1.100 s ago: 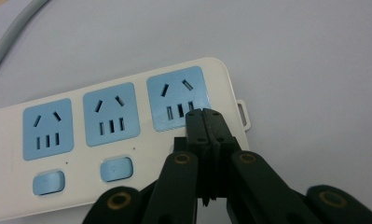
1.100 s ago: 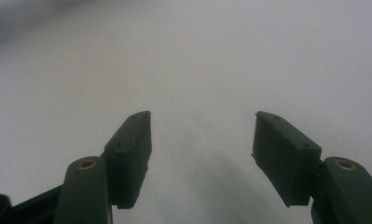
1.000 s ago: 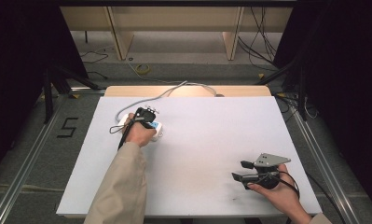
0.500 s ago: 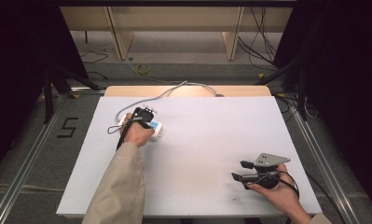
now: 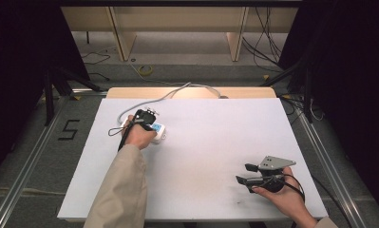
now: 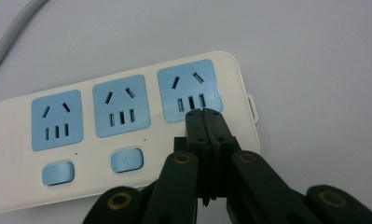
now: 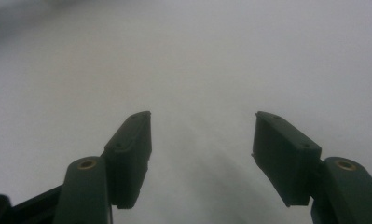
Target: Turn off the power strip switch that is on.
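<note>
A white power strip (image 6: 127,126) with three blue sockets and blue switches lies on the white table (image 5: 211,142); its grey cable (image 5: 177,90) runs off the far edge. My left gripper (image 6: 203,114) is shut with nothing between its jaws, tips resting on the strip just below the rightmost socket. In the high view the left gripper (image 5: 149,116) sits over the power strip (image 5: 157,130) at the table's left. My right gripper (image 5: 244,175) lies low near the front right, pointing left. In its own view the right gripper (image 7: 202,140) stands open over bare white tabletop.
Beyond the table's far edge a wooden board (image 5: 192,92) and wooden furniture legs (image 5: 237,33) stand on a grey floor with loose cables. Metal rails (image 5: 30,156) run along both sides. A "5" mark (image 5: 69,129) is on the floor at left.
</note>
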Available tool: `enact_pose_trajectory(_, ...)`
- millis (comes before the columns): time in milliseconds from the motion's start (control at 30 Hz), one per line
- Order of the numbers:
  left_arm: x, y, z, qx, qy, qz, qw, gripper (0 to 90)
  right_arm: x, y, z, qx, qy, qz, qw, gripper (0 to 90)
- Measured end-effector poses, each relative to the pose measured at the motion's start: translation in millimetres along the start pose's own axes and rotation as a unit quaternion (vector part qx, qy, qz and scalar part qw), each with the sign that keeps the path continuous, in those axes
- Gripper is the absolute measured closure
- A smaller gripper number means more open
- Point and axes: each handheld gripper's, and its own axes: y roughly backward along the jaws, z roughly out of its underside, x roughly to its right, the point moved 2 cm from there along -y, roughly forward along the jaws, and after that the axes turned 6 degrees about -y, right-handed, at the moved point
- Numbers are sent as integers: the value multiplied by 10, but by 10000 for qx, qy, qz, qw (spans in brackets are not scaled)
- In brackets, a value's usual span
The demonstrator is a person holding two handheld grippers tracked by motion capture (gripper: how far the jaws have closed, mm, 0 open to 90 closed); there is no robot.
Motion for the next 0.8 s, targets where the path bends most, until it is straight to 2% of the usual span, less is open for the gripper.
enact_pose_trajectory(367,5,4,0,26,-26,-27,10000,900,2,2,-3,7,7,4,10000,382)
enact_pose_trajectory(467,18,8,5,41,-35,49,10000,900,1,2,-2,5,4,5,10000,382)
enact_pose_trajectory(600,37,10,2,55,-86,49,9999,900,2,1,-1,-6,14,4,10000,382)
enact_pose_trajectory(633,37,24,-8,169,-37,59,9998,900,0,2,-2,4,5,8,10000,382)
enact_pose_trajectory(733,34,53,10,131,-143,-34,9998,900,1,8,-2,0,14,13,10000,382)
enact_pose_trajectory(800,18,96,36,240,-159,-62,9996,899,3,9,-2,3,12,14,10000,382)
